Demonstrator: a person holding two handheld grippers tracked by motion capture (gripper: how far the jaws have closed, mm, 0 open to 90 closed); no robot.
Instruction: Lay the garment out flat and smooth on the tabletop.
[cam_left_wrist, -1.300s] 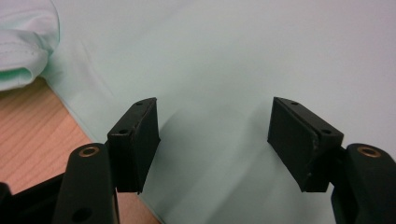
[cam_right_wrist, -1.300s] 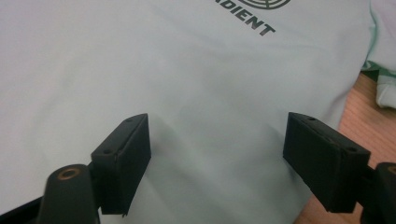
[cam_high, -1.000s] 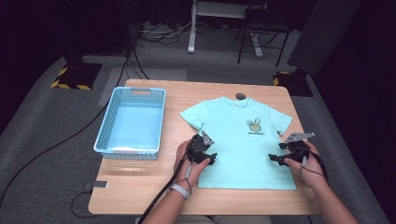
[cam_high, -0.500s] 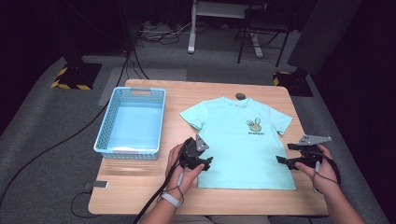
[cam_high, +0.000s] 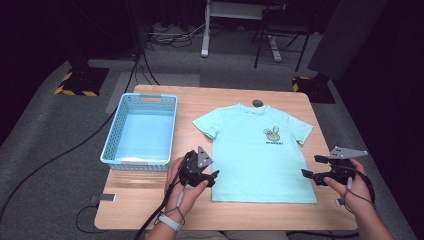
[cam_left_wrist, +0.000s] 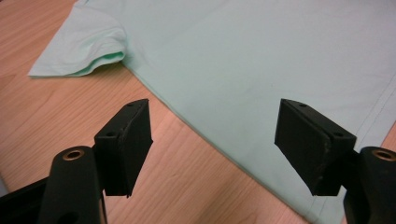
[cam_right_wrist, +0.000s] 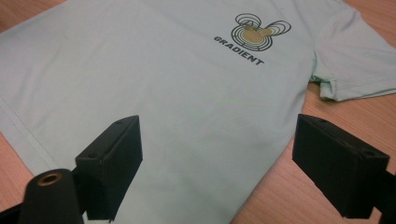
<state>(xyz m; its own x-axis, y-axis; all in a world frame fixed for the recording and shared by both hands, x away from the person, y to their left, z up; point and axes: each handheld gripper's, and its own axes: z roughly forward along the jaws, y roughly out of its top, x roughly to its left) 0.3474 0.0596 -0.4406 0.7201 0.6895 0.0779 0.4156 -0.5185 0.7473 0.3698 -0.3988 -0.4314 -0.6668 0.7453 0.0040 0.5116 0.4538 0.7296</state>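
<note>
Rectangular wooden bench (cam_high: 150, 210) carrying a mint-green cotton T-shirt (cam_high: 250, 155) spread flat at its centre, beside a light-blue plastic basket (cam_high: 112, 150). Left gripper (cam_high: 212, 176) and right gripper (cam_high: 309, 167): fingers apart, just opening, above the shirt's lower corners, nothing between them.

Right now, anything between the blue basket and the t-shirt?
Nothing: in the high view, bare wooden table runs between the blue basket and the t-shirt. The left gripper sits nearer the person, at the shirt's lower corner.

A wooden table (cam_high: 150, 205) is seen; a mint t-shirt (cam_high: 250, 150) is spread flat toward its right side, a blue basket (cam_high: 112, 147) sits near the left edge, and a small dark thing (cam_high: 257, 103) rests by the far edge.
</note>
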